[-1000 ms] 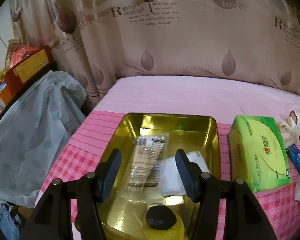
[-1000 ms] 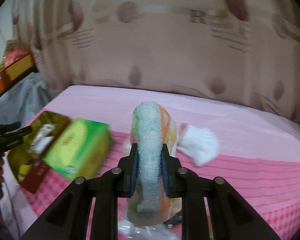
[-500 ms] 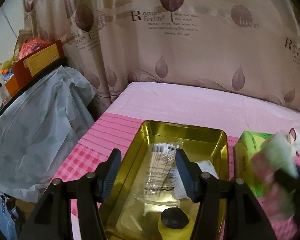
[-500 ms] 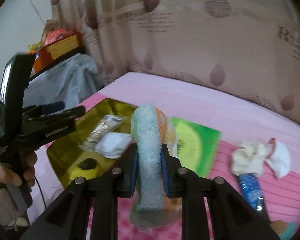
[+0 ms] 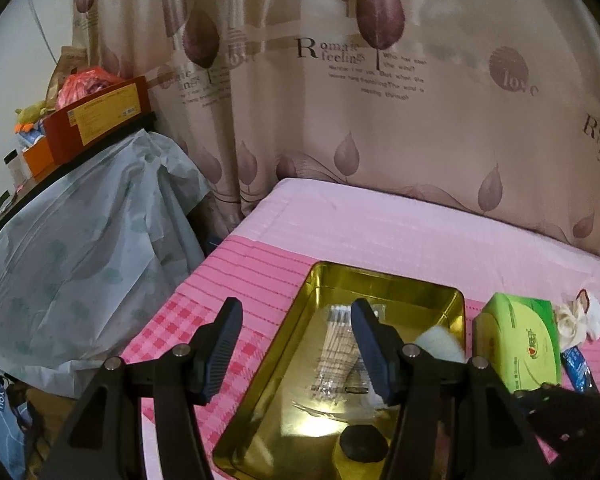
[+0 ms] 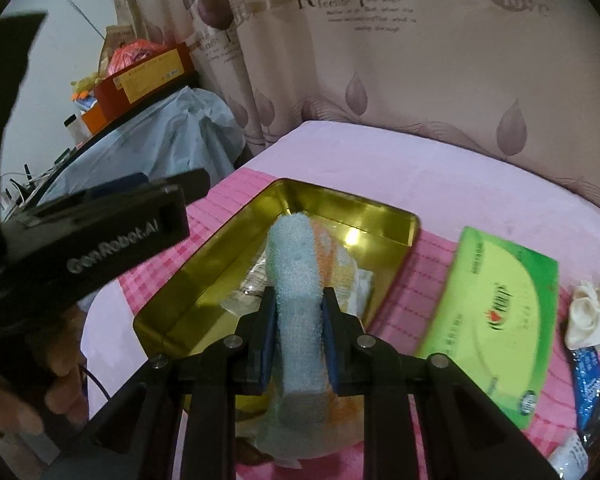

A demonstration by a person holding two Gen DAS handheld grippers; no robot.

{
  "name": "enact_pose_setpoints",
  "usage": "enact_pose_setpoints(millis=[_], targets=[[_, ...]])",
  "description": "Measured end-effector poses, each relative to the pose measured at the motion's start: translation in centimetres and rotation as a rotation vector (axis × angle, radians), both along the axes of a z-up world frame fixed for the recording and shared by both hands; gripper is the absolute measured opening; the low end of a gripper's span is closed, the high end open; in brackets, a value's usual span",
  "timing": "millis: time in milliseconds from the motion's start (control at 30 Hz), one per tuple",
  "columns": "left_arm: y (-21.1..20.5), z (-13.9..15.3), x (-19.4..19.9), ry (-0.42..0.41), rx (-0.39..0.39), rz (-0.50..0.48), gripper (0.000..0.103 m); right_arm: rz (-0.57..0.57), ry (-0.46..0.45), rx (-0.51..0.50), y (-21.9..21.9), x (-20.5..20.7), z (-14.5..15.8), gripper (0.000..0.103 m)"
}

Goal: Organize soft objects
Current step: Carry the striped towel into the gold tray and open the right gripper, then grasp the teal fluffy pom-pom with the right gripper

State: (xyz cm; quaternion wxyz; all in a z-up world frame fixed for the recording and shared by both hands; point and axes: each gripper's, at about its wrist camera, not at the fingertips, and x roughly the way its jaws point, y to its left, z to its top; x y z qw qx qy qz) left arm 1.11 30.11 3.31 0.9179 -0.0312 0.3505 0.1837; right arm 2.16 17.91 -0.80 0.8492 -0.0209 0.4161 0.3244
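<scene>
A bed in pink sheets stands against a leaf-print curtain. The right gripper (image 6: pixel 298 326), jaws clenched on a rolled blue-and-orange towel (image 6: pixel 296 276), holds it over the gold tray (image 6: pixel 414 226) near the bed's left edge: the carrying step. Next it likely wants lowering and release; the tray's near end looks crowded. The left gripper (image 5: pixel 296 346) hangs released, empty. The green tissue pack (image 6: pixel 496 296) bounds the right.
</scene>
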Motion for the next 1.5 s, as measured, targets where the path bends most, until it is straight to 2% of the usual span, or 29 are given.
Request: enact_pose_setpoints(millis=[133, 233, 433, 467, 500, 567, 833, 1033, 1233, 1500], targets=[[0.9, 0.5, -0.4, -0.013, -0.008, 0.021, 0.058, 0.012, 0.008, -0.013, 1.2, 0.1, -0.6, 0.02], [1.9, 0.7, -0.6, -0.019, -0.019, 0.046, 0.058, 0.01, 0.048, 0.019, 1.5, 0.5, -1.0, 0.022], [2.7, 0.6, -0.7, -0.015, -0.036, 0.067, 0.058, 0.016, 0.049, 0.018, 2.6, 0.8, -1.3, 0.024], [2.8, 0.6, -0.7, -0.014, -0.037, 0.066, 0.058, 0.028, 0.053, 0.017, 2.9, 0.7, -1.4, 0.029], [2.8, 0.6, -0.7, -0.013, -0.038, 0.065, 0.058, 0.037, 0.053, 0.016, 2.9, 0.6, -1.4, 0.041], [2.7, 0.5, -0.7, -0.012, -0.04, 0.06, 0.058, 0.048, 0.04, 0.011, 3.1, 0.1, -1.4, 0.052], [2.4, 0.5, -0.6, -0.015, -0.04, 0.05, 0.058, 0.067, -0.007, 0.003, 2.1, -1.2, -0.5, 0.063], [1.8, 0.3, -0.5, -0.009, -0.042, 0.03, 0.058, 0.048, -0.017, 0.016, -0.5, -2.0, 0.7, 0.064], [0.0, 0.2, -0.2, -0.004, -0.038, -0.013, 0.058, 0.009, -0.077, -0.035, -4.4, -3.0, 2.0, 0.068], [-4.8, -0.4, 0.3, 0.019, -0.033, -0.141, 0.059, -0.14, -0.136, -0.136, -14.3, -3.8, 2.6, 0.071]])
